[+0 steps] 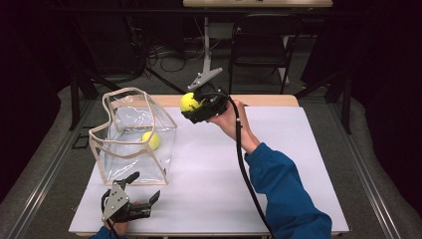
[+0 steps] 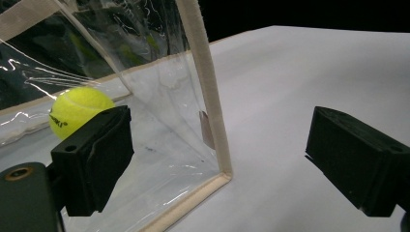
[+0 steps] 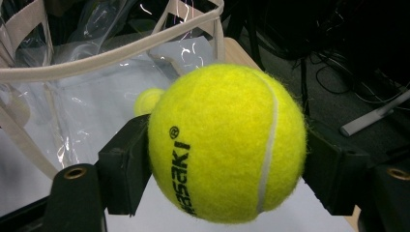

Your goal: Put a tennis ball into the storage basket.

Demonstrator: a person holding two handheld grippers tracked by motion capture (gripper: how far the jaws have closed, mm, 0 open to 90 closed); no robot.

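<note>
Rt gripper (image 1: 195, 105) clamped on tennis ball (image 1: 189, 101), bag (image 1: 130, 133) at 8 o'clock; light, fuzzy, springy; squeeze mid-ball. Lt gripper (image 1: 142, 189) wide open, empty.

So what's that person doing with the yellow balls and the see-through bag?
A person is working with a claw in each hand. The right claw is shut on a yellow tennis ball and holds it in the air beside the top of the clear bag. Another tennis ball already lies inside the bag. The left claw rests open on the white table, in front of the bag, holding nothing. It looks like the balls are being put in the bag.
</note>
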